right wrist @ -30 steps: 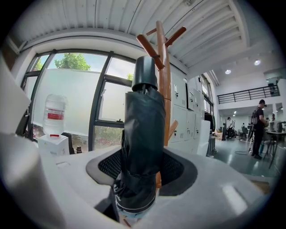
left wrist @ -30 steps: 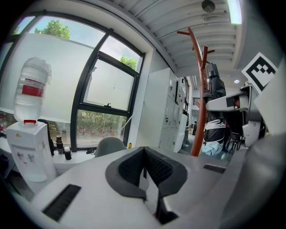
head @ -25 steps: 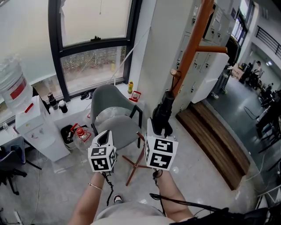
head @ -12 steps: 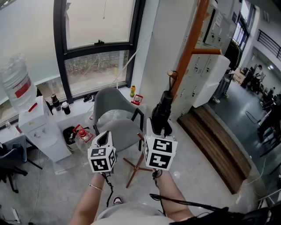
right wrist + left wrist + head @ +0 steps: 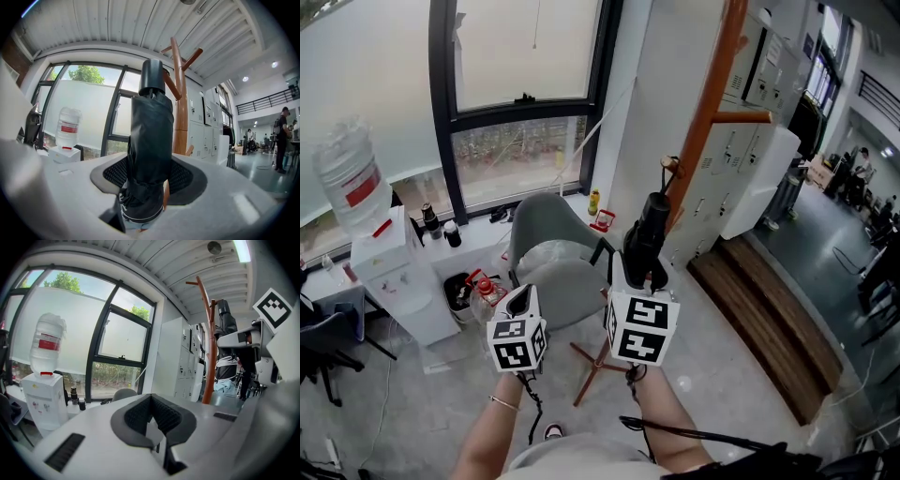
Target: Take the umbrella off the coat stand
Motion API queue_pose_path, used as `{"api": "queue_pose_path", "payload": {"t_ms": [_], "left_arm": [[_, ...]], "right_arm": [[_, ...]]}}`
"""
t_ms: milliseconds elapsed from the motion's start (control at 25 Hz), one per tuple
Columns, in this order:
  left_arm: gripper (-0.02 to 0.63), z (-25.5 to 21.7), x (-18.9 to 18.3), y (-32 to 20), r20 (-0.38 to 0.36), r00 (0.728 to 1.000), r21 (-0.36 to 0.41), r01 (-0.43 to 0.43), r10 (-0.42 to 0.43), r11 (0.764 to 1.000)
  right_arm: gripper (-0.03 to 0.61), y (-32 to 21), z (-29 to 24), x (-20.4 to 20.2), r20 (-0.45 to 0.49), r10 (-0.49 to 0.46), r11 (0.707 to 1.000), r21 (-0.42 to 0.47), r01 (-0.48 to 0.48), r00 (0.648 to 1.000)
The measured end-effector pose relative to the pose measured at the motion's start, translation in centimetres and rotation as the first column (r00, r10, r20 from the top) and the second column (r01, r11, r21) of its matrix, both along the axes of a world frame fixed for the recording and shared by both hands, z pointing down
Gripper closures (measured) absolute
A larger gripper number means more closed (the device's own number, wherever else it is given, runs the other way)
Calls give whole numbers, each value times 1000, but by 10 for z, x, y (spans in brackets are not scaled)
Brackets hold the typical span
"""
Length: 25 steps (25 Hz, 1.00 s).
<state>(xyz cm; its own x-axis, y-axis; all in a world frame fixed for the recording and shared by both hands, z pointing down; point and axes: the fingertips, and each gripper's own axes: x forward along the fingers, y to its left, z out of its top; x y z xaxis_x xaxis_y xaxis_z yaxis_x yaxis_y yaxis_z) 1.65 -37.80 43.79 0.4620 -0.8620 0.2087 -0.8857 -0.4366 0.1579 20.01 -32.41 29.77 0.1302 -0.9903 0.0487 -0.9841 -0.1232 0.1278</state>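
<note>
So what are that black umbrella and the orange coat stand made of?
The umbrella looks like matte black fabric, creased and strapped tight, with a smooth cap, probably plastic. The coat stand looks like wood with a satin orange-brown finish, going by its rounded pegs; painted metal is possible.

The umbrella (image 5: pixel 645 236) is black, folded short and strapped shut, with a round black cap at its upper end. It stands nearly upright, its lower part clamped between the pads of the right gripper (image 5: pixel 641 275). In the right gripper view the umbrella (image 5: pixel 149 136) rises straight out of the jaws, in front of the stand (image 5: pixel 179 110). The stand (image 5: pixel 712 103) is a tall orange-brown wooden pole with pegs branching off, on splayed legs on the floor. The umbrella's cap sits just below a short knobbed peg (image 5: pixel 669 166); contact with it cannot be told.
</note>
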Motion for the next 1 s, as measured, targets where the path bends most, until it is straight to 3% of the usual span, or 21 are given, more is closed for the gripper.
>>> {"api": "queue_pose_path", "payload": {"t_ms": [440,1000], "left_arm": [[609,-2,-20,7,-4,999,-1,52,-52,999],[609,3,-61,32,21,987,-2,160,-160,987]], "right_arm": [[348,3,-11,-24,-32,-63,998,23,64,998],[348,9,12,-55,29,-199,980,1,199,980]]}}
